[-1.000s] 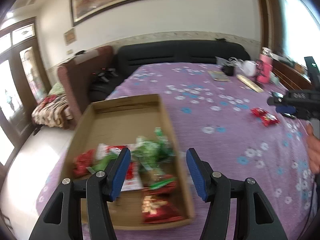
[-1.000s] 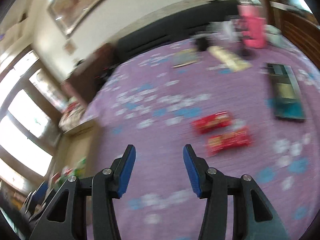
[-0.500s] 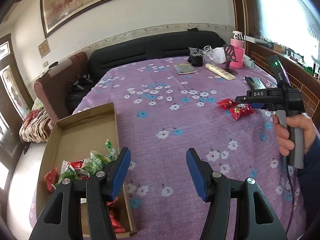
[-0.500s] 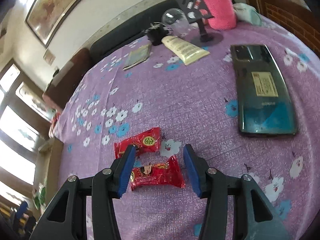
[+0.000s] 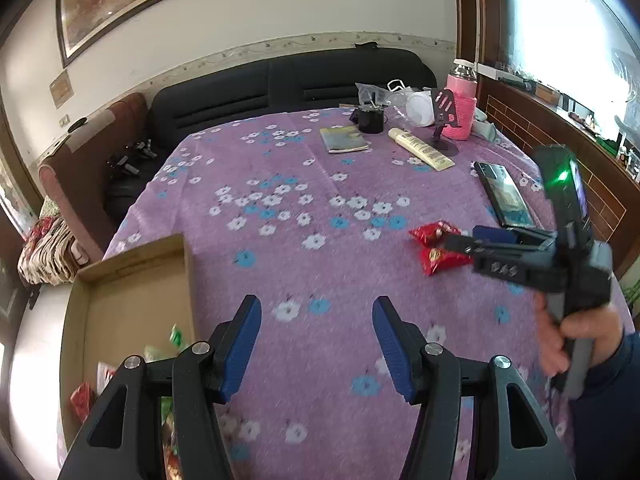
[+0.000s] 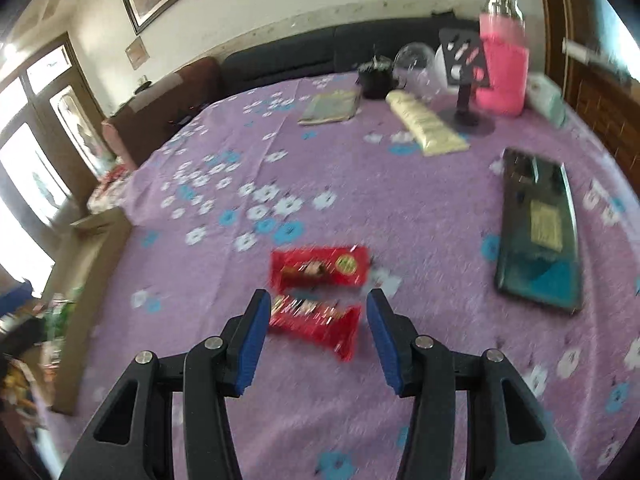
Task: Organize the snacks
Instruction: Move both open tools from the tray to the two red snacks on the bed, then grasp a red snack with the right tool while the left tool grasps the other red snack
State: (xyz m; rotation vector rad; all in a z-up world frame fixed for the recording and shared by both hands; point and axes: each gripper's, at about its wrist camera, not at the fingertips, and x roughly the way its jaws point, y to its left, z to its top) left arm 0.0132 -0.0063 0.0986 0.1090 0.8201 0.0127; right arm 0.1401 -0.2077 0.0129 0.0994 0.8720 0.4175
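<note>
Two red snack packets lie side by side on the purple flowered tablecloth. In the right wrist view the near packet [image 6: 316, 322] sits between my open right gripper's [image 6: 316, 308] fingertips, with the far packet [image 6: 320, 267] just beyond. In the left wrist view the right gripper [image 5: 460, 240] hangs over both packets [image 5: 438, 258]. My left gripper [image 5: 316, 312] is open and empty above bare cloth. A cardboard box [image 5: 128, 280] with several red and green snacks [image 5: 86, 394] stands at the table's left edge.
A dark phone [image 6: 540, 228] lies right of the packets. At the far end are a cream tube [image 6: 426, 124], a booklet [image 6: 332, 108], a black cup [image 6: 374, 76], a phone stand [image 6: 466, 80] and a pink bottle [image 6: 502, 68]. A black sofa [image 5: 288, 88] stands behind the table.
My left gripper has swung right, away from over the box toward the table's middle. My right gripper has closed in on the red packets until the near one sits between its fingers.
</note>
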